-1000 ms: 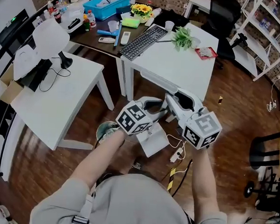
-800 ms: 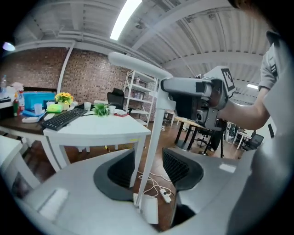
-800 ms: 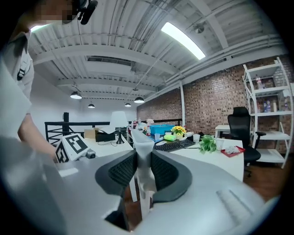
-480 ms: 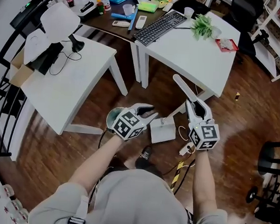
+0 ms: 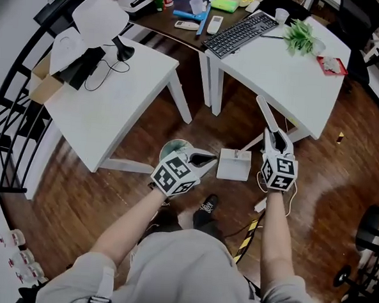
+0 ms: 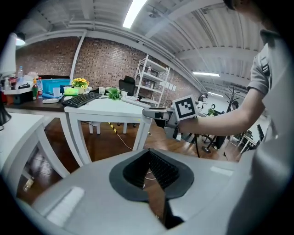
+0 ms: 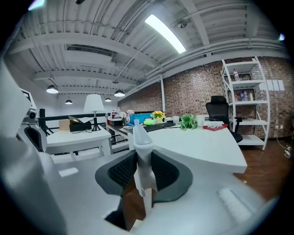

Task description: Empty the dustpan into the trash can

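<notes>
The grey dustpan [image 5: 233,164] rests low by the wooden floor, just right of the round trash can [image 5: 174,147]. Its long white handle [image 5: 263,112] rises toward the white table. My right gripper [image 5: 274,142] is shut on that handle, which stands upright between the pads in the right gripper view as the white handle [image 7: 143,158]. My left gripper [image 5: 208,159] lies over the can's rim, its tips pointing at the pan's left edge. In the left gripper view its jaws meet with nothing between them, and the right gripper's marker cube [image 6: 184,107] shows ahead.
Two white tables [image 5: 109,98] [image 5: 290,70] stand behind the can and pan, table legs close by. A keyboard [image 5: 240,34] and plant sit on the right table. A power strip with cables [image 5: 260,204] lies on the floor. My shoe [image 5: 205,205] is below the pan. A black railing runs along the left.
Both grippers have come down toward the floor, and the dustpan has sunk with the right one. The left gripper's jaws, open half a second ago beside the pan, are now closed.
</notes>
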The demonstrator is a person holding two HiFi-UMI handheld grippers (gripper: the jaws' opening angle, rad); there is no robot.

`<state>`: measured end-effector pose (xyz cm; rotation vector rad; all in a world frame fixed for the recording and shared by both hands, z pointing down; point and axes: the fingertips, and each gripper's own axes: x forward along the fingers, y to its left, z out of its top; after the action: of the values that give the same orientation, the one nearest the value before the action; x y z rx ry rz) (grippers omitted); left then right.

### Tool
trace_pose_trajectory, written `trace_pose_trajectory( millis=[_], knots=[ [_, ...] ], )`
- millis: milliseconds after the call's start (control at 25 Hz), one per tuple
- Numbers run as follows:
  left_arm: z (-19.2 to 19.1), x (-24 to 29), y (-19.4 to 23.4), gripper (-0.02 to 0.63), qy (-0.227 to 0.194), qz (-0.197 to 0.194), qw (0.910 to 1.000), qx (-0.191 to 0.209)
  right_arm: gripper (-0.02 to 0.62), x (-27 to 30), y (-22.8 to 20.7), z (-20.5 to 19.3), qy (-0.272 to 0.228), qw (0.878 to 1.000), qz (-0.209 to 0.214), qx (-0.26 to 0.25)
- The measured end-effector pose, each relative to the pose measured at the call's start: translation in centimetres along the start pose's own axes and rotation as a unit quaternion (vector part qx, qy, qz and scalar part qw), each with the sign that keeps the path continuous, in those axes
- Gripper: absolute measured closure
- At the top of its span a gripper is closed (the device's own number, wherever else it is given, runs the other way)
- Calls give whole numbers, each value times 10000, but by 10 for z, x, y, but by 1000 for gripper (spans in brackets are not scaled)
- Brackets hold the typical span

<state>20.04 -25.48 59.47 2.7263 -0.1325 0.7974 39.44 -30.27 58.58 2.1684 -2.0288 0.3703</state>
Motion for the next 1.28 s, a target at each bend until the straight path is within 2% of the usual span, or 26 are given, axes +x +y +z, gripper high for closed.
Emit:
trace_pose_trajectory(
  millis=[440, 800, 1120, 1280],
  knots=[
    [-3, -23, 15, 600, -90, 187, 9996, -192, 499, 55, -12, -12, 167, 9998, -80, 101],
    [10, -23, 23, 600, -270, 233, 9988, -340, 486, 89, -20, -12, 406, 9975, 90, 571],
    [13, -27, 29, 600, -390, 347, 9976, -462, 489, 102, -21, -12, 443, 9956, 235, 786],
    [16, -29, 38, 600, -458, 415, 9969, -489, 492, 94, -16, -5, 304, 9963, 279, 754]
  ],
)
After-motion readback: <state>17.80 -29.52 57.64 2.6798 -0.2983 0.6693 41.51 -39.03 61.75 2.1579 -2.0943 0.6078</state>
